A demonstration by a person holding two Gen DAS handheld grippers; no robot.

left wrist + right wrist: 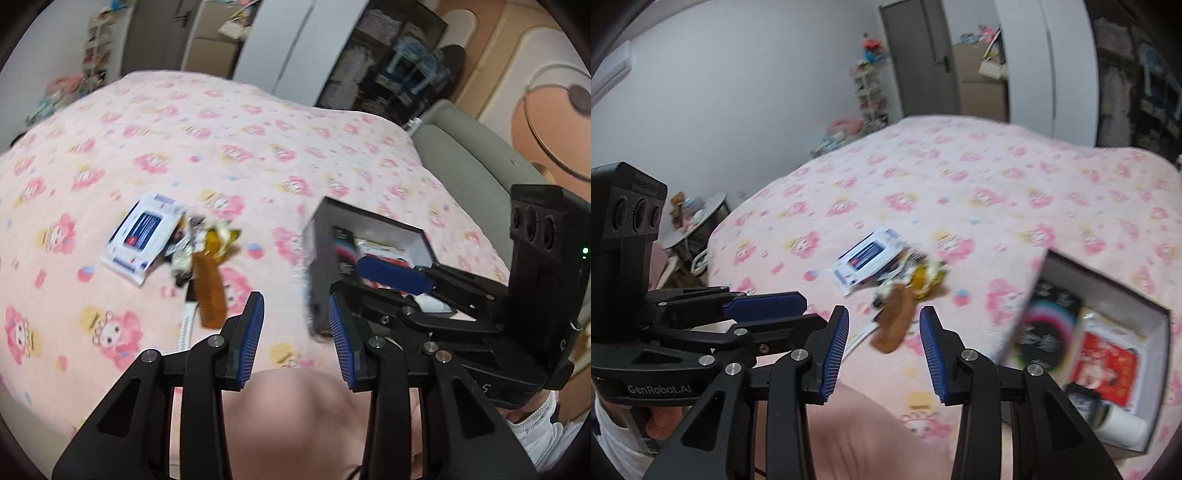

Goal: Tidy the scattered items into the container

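Left wrist view: I see both the left gripper (295, 325) and right gripper (884, 332) spread, empty, above the bed (258, 147); box (369, 225) right of the comb (210, 291).

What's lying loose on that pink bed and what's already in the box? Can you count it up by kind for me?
Flat white-and-blue packet, loose: 1
Brown plastic comb, loose: 1
Yellow crinkly wrapper, loose: 1
Black packet with coloured rings, in the dark open box: 1
Red-and-white packet, in the box: 1
Small white bottle, in the box: 1
Total: 6 told apart; some small blurred bits in the loose heap are uncounted.
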